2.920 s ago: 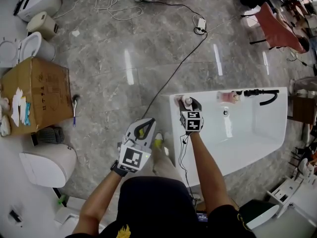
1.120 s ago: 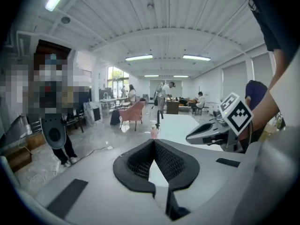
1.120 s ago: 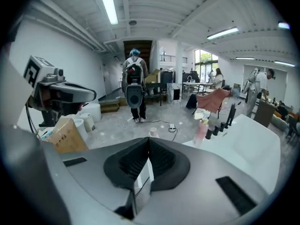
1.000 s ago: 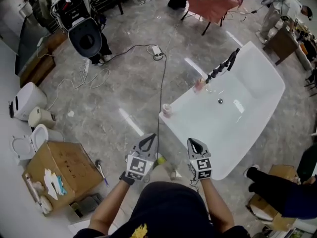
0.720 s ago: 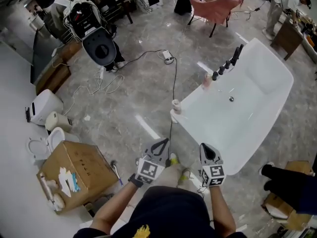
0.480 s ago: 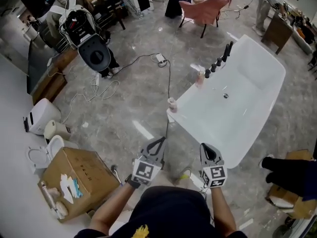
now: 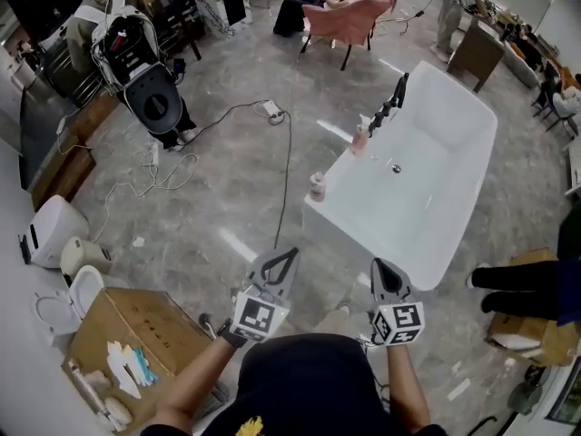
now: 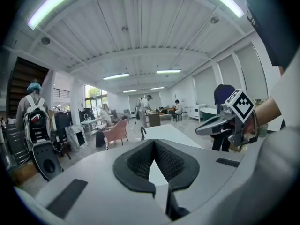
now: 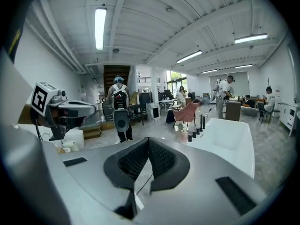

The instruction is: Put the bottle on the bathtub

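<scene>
Both grippers, left [image 7: 289,253] and right [image 7: 378,264], have their jaws fully closed on nothing. The task appears complete: the bottle [image 7: 317,186] stands upright on the corner rim of the bathtub [image 7: 359,239]. Earlier the right gripper was at the bottle; now both are withdrawn, well apart from it.

A white bathtub [image 7: 427,198] stands diagonally on the grey marble floor [image 7: 209,180], right of centre. A small bottle [image 7: 317,186] stands on its near-left corner rim. A pink bottle [image 7: 360,139] sits farther along that rim, beside the black faucet [image 7: 397,94]. Near, the left gripper [image 7: 280,258] and right gripper [image 7: 381,271] point toward the tub, apart from it. A cardboard box [image 7: 136,330] lies near left.
</scene>
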The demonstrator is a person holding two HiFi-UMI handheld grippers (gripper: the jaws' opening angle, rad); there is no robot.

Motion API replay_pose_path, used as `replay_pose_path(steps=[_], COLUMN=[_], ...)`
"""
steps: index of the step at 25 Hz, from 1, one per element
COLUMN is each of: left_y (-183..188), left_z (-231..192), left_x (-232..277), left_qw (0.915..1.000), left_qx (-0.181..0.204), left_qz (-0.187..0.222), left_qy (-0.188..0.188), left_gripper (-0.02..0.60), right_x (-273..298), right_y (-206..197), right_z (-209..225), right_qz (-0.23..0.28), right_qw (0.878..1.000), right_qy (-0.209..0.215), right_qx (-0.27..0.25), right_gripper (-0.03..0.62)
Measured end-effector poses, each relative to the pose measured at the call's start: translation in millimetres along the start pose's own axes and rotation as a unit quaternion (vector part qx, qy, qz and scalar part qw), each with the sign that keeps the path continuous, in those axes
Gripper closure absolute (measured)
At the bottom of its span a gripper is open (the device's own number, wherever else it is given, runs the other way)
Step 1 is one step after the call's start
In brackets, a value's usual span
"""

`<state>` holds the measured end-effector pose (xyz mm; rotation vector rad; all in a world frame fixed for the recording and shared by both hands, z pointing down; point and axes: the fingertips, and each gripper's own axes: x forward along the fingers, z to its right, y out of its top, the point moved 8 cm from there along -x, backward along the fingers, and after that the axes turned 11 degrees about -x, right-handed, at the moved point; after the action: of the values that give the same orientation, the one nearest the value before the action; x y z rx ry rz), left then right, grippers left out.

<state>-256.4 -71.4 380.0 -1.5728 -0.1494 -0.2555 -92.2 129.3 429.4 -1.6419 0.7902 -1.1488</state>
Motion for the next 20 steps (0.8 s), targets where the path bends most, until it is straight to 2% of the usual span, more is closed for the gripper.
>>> replay_pose_path(steps=[5, 11, 14, 20], left_y=[-29.3, -66.6, -71.1, -74.9], left_z=[-47.0, -79.7, -83.8, -94.6], left_x=[-35.8, -79.1, -90.1, -97.0], left_qw=[0.9997, 0.9978, 0.9967, 0.9967], left_qx=[-0.02, -0.021, -0.036, -0.027], left_qz=[-0.007, -0.042, -0.049, -0.031], left_qy=[-0.014, -0.048, -0.053, -0.07], left_gripper=[0.565, 0.565, 0.565, 0.565], right_x=[13.0, 13.5, 12.2, 11.3], right_y=[15.3, -2.2, -15.4, -18.8], right_z=[-53.4, -117.4, -124.7, -132.3], right_qz=[0.001, -0.004, -0.024, -0.027], right_qw=[0.999, 0.998, 0.996, 0.995], right_qy=[-0.032, -0.065, -0.078, -0.093], right_qx=[-0.002, 0.008, 0.02, 0.036], right_gripper=[0.594, 0.594, 0.594, 0.594])
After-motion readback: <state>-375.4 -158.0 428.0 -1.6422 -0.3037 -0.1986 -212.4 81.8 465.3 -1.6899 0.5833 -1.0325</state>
